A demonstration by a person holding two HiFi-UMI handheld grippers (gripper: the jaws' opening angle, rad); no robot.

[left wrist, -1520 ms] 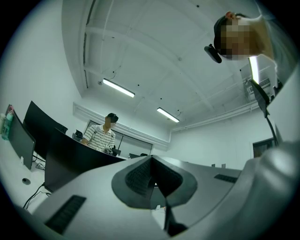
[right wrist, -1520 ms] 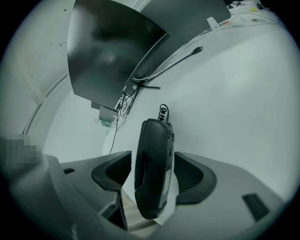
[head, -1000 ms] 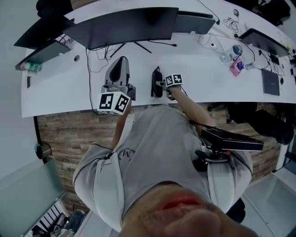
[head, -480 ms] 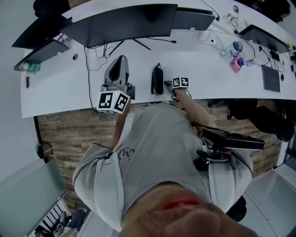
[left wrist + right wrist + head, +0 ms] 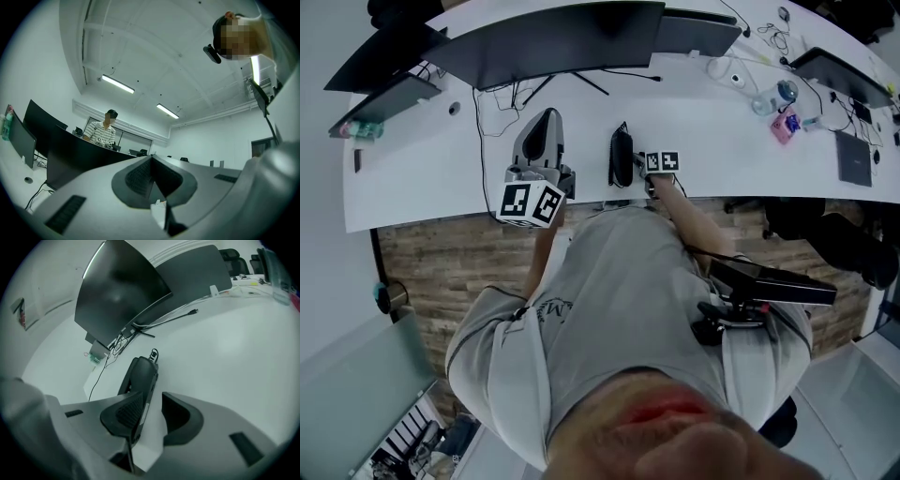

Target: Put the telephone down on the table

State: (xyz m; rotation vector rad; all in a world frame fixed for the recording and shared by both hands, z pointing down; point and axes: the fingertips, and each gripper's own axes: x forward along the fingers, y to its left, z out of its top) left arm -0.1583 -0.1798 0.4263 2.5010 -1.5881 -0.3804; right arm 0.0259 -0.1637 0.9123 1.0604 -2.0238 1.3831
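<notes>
Telephone (image 5: 621, 157): black handset lying flat on the white bench (image 5: 722, 141), below the monitor (image 5: 553, 47).
Right gripper (image 5: 151, 401): jaws part-open, just been opening — the handset's near end sits between them, unpressed.
Left gripper (image 5: 151, 161): jaws closed together, empty.
Our advice: we would widen further, then back straight out so no pad drags the handset.
Change: handset lies where it lay a second ago.

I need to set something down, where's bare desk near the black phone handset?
Bare white desk lies right of the black plastic telephone handset, up to the pink object. Another patch lies left of the thin black cable. The far right end is crowded with cords and devices.
</notes>
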